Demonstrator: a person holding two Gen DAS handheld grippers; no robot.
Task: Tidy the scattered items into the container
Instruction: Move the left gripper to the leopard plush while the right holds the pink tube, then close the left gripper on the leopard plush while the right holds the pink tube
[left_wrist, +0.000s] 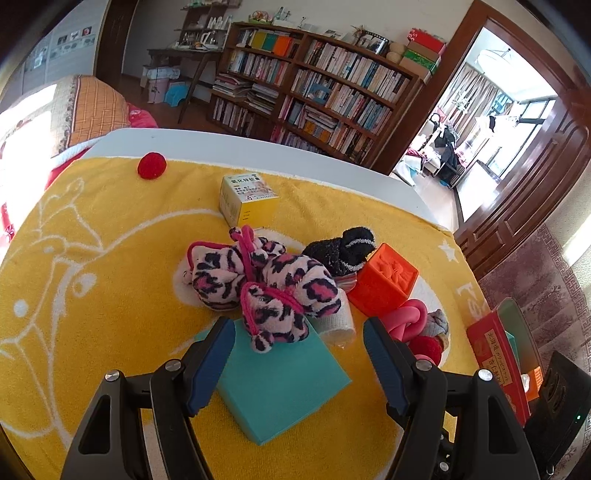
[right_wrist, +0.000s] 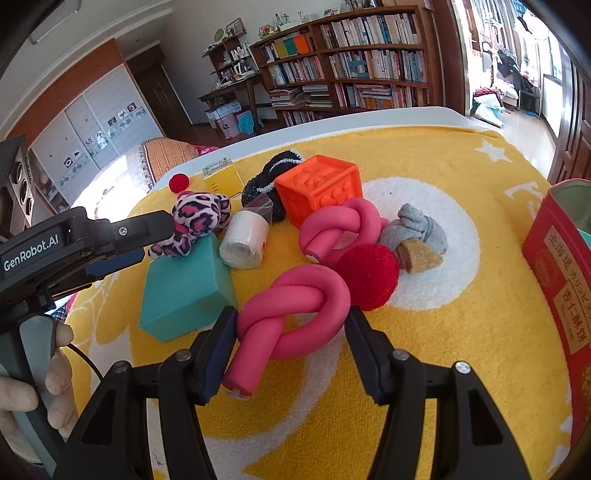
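The right gripper (right_wrist: 291, 347) is holding its fingers apart around a pink foam knot (right_wrist: 291, 321), not squeezing it. The left gripper (left_wrist: 299, 354) is hovering with fingers apart over the teal block (left_wrist: 280, 384), just left of that knot. The red tin (right_wrist: 561, 280) is standing right of the knot.

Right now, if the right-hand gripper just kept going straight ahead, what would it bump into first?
Most likely the pink knotted foam tube, lying between the open right gripper fingers already. Behind it sits a red pom-pom, though depth is hard to judge.
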